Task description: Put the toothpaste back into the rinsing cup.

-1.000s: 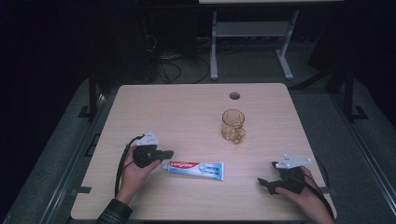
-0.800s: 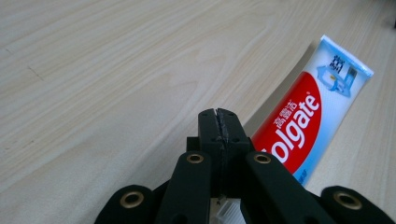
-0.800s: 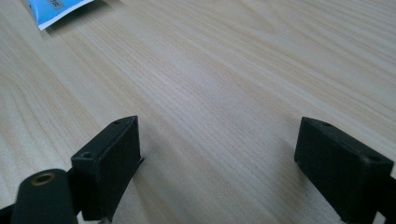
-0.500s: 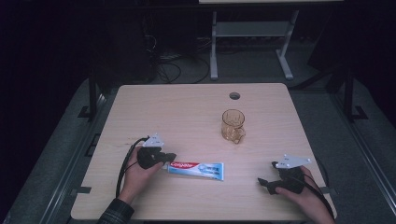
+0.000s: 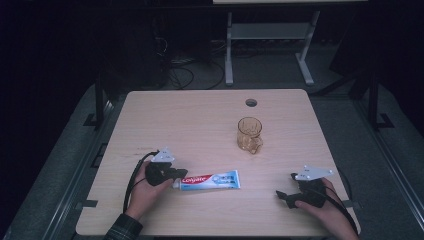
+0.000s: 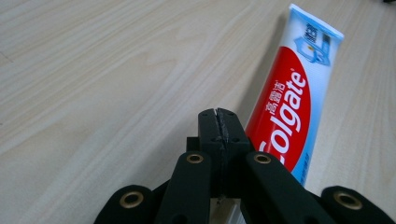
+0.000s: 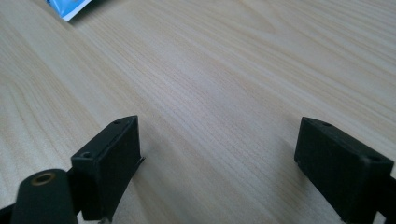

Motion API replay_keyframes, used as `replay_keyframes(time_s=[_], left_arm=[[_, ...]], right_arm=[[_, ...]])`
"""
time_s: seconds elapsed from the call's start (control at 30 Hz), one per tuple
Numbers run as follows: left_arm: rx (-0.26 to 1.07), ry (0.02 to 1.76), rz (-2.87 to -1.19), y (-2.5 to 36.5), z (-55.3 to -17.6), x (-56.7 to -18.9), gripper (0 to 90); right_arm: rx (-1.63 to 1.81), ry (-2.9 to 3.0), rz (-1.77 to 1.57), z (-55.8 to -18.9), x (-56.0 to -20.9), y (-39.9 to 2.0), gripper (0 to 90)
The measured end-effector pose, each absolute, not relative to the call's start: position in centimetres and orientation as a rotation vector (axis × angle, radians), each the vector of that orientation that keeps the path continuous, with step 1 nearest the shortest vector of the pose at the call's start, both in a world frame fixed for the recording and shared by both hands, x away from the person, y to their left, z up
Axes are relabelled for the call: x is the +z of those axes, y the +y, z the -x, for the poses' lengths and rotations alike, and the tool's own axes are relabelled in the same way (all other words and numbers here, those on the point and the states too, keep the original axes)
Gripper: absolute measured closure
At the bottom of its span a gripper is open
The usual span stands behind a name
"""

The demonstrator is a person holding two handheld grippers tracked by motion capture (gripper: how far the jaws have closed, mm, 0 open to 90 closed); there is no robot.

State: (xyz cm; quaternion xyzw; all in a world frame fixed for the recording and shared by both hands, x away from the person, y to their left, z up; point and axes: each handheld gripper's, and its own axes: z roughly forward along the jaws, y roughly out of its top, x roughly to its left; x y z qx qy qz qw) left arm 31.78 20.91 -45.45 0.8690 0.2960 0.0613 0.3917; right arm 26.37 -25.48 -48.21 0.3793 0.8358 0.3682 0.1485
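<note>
A red, white and blue Colgate toothpaste tube (image 5: 210, 180) lies flat on the wooden table (image 5: 200, 115), towards the front, with its cap end pointing left. My left gripper (image 5: 172, 173) sits at that cap end, its jaws pressed together with nothing between them. In the left gripper view the shut jaws (image 6: 219, 116) rest beside the tube (image 6: 285, 107), which runs along their right side. My right gripper (image 5: 282, 195) rests near the front right corner, open and empty. In the right gripper view its jaws (image 7: 219, 140) stand wide over bare wood, with the tube's crimped end (image 7: 70, 7) at the top left.
An amber glass mug (image 5: 249, 134) stands upright behind the tube, right of centre. A round cable hole (image 5: 251, 102) is near the table's far edge. Beyond the table are a dark floor, cables and a white frame (image 5: 270, 45).
My left gripper has edged slightly right and towards the front, closer to the tube's cap end. The tube, the mug and the right gripper have not moved.
</note>
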Motion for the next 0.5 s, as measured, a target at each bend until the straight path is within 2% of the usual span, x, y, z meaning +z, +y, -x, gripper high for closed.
replay_keyframes(time_s=[0.5], left_arm=[[0.129, 0.742, -2.219, 21.2, -29.5, -45.2, 89.9]], right_arm=[[1.054, 2.407, -1.084, -26.3, -48.2, -25.5, 13.6]])
